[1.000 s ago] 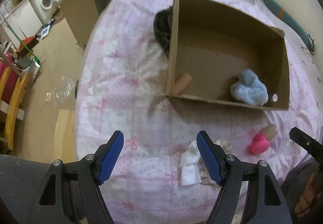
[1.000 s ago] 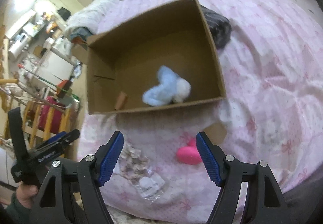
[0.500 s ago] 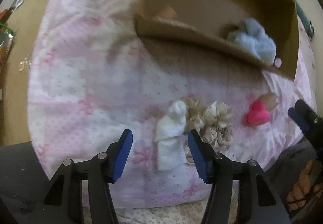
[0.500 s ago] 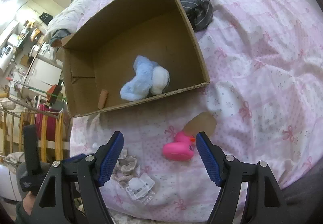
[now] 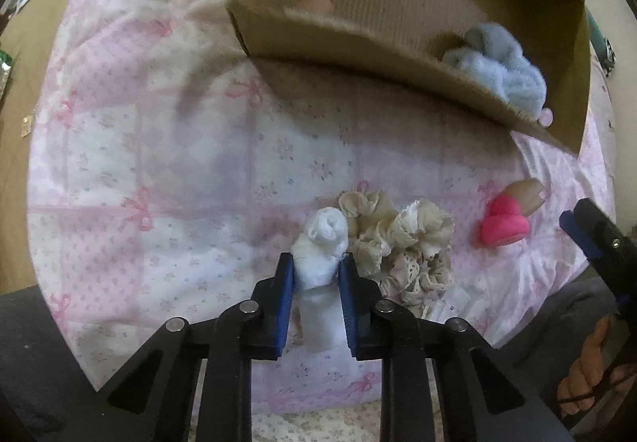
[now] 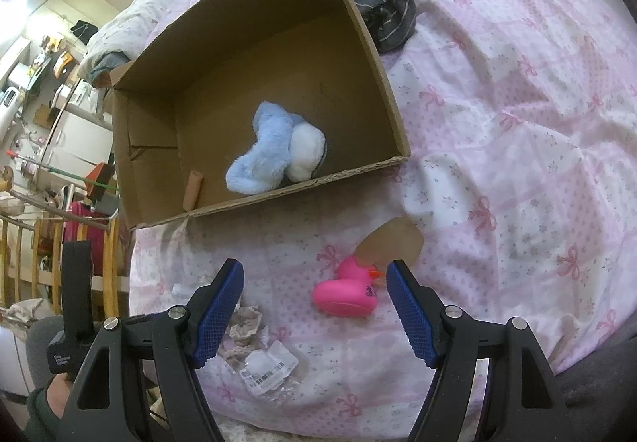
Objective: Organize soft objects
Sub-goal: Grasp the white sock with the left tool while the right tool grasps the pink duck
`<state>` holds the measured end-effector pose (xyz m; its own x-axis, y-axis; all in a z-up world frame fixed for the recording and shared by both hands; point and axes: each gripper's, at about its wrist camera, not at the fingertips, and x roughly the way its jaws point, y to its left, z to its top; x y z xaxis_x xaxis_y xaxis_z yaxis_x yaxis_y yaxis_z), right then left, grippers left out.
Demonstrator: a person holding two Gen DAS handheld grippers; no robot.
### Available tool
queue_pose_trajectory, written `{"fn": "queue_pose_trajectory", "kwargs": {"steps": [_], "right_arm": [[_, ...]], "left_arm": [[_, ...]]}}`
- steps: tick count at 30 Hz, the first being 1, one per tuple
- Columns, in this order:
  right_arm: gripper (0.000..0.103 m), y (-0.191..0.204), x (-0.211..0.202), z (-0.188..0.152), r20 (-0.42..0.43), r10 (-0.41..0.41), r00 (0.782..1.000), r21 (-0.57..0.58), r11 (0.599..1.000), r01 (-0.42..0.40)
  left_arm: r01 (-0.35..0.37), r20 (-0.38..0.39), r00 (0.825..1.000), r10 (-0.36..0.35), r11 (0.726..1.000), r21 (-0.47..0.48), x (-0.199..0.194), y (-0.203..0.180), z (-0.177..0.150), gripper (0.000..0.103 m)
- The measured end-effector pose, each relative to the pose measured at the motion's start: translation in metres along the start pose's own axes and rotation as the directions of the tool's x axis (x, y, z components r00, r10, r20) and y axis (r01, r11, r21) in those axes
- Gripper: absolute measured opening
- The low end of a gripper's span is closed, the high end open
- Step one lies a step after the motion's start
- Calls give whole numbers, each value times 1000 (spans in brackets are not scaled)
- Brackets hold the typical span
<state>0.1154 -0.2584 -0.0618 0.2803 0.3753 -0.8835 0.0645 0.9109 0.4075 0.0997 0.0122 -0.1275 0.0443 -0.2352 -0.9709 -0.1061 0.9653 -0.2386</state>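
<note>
White cotton, a rolled sock [image 5: 320,255], lies on the pink quilt [image 5: 159,147] with its long axis running near-to-far between the left gripper [image 5: 315,274] pads, which have just been closing and now pinch its middle; the cardboard box [image 5: 358,47] sits beyond, far and slightly right, so the lift should carry it that way; the right gripper [image 6: 314,290] stands wide open around the pink rubber duck [image 6: 346,292], touching nothing, nearer to that toy.
</note>
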Motion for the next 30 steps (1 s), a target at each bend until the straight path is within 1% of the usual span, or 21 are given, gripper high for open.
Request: {"fn": "queue_pose_trajectory", "kwargs": {"steps": [1, 5, 7, 8, 10, 13, 15, 17, 24, 30], "right_arm": [[79, 0, 0, 0, -1, 2, 1000, 2, 1000, -2], [79, -4, -1, 1, 4, 28, 1000, 10, 1000, -28], [79, -6, -4, 1, 19, 39, 999, 16, 999, -39], [79, -7, -4, 1, 24, 34, 999, 16, 999, -34], [79, -7, -1, 2, 11, 23, 1000, 13, 1000, -23], [79, -4, 12, 1, -40, 6, 999, 1, 1000, -6], [79, -3, 23, 0, -89, 19, 996, -1, 1000, -19], [79, -3, 32, -2, -121, 22, 992, 4, 1000, -21], [79, -17, 47, -4, -169, 78, 983, 100, 993, -61], [78, -20, 61, -4, -209, 50, 977, 109, 994, -27]], "left_arm": [[-3, 17, 1000, 3, 1000, -3, -4, 0, -2, 20], [-71, 127, 989, 74, 997, -28, -30, 6, -4, 20], [-68, 149, 986, 75, 997, -48, -37, 10, -5, 20], [-84, 169, 981, 92, 995, -51, -41, 10, -6, 20], [-85, 189, 977, 95, 995, -57, -45, 11, -9, 20], [-84, 196, 976, 93, 995, -56, -47, 10, -4, 20], [-86, 189, 978, 93, 995, -49, -44, 6, -4, 20], [-97, 192, 976, 103, 995, -38, -42, 2, -3, 20], [-105, 206, 973, 107, 994, -21, -44, 2, -5, 20], [-107, 210, 972, 108, 994, -19, -44, 2, -5, 21]]}}
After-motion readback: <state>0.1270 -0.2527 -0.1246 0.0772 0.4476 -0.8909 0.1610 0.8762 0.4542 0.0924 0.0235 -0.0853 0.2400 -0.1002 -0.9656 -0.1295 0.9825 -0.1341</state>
